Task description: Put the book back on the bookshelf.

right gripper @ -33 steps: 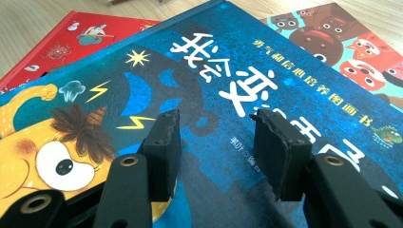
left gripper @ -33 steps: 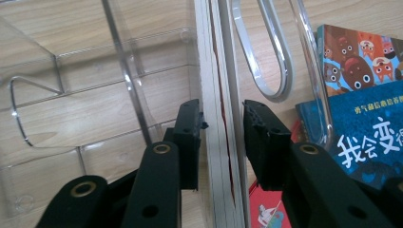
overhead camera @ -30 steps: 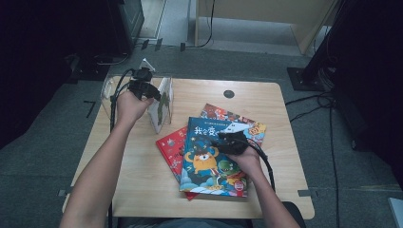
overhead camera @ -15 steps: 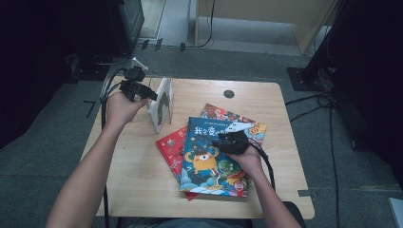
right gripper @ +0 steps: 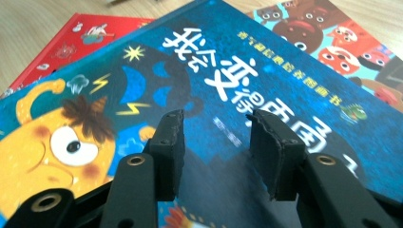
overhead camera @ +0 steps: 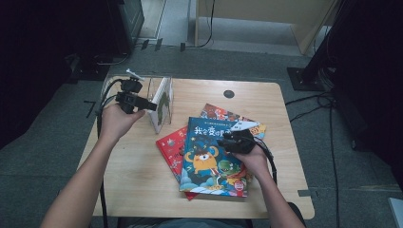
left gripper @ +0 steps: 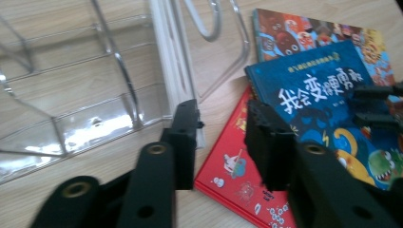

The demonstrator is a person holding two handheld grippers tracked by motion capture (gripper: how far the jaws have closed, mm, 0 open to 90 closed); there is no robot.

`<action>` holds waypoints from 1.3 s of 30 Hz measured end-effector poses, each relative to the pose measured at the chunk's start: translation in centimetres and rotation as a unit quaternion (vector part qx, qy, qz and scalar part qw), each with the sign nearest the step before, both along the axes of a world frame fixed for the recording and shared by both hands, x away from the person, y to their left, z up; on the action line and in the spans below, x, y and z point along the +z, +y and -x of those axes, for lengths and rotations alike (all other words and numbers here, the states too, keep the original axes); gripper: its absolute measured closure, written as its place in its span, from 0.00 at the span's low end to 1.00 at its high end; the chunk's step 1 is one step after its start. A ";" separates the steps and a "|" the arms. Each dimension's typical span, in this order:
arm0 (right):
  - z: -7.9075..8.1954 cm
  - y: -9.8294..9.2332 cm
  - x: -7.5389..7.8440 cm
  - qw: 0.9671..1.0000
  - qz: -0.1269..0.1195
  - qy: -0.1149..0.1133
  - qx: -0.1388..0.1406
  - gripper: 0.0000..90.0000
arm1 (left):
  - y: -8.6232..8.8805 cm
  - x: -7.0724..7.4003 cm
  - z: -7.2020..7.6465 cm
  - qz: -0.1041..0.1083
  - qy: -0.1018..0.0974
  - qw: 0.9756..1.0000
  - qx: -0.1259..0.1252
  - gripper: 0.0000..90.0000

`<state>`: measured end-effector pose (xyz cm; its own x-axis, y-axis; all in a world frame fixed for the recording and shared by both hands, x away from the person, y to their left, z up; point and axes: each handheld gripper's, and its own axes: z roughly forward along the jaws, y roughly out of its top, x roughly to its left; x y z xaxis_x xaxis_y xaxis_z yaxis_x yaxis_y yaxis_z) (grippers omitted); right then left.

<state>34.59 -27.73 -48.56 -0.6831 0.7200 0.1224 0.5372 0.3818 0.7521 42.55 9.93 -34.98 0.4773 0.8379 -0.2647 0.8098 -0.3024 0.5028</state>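
Wooden table: books are going into a clear rack.
Right gripper (overhead camera: 234,134) is hovering, jaws apart, over the blue picture book (overhead camera: 211,156) atop the pile; left gripper (overhead camera: 151,105), jaws apart and just narrowing on nothing, is nearing the clear plastic book rack (left gripper: 95,95), risking knocking its standing white book (overhead camera: 160,102) over.

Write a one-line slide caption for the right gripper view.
Open right tongs poised just above the blue picture book atop a red book.

Blue picture book (overhead camera: 211,156) atop pile
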 end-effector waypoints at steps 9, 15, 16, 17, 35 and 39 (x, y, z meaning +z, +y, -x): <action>0.7 -2.4 -0.1 0.999 -0.016 -0.013 -0.035 0.68 | -0.1 -2.0 1.7 0.033 -0.005 0.999 -0.027 0.86; 1.2 -4.0 -0.4 0.997 -0.026 -0.014 -0.064 0.71 | -0.9 -3.7 2.7 0.032 -0.009 0.998 -0.051 0.88; 1.3 -4.2 -0.5 0.997 -0.027 -0.016 -0.067 0.71 | -1.0 -4.0 2.8 0.032 -0.009 0.998 -0.055 0.88; 1.4 -4.4 -0.5 0.997 -0.026 -0.017 -0.072 0.71 | -1.1 -4.2 3.0 0.034 -0.008 0.998 -0.057 0.88; 2.8 -7.5 -1.9 0.991 -0.002 0.012 -0.135 0.87 | -2.4 -8.1 4.4 0.056 -0.001 0.995 -0.086 0.97; 2.8 -7.4 -2.0 0.991 -0.004 0.007 -0.133 0.91 | -2.5 -8.9 4.9 0.056 0.000 0.994 -0.090 1.00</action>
<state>31.84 -35.10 -50.58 -0.4674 0.8735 0.1361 0.6280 0.2197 0.7466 37.68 7.48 -43.83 0.6166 0.7040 -0.3525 0.7481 -0.3844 0.5409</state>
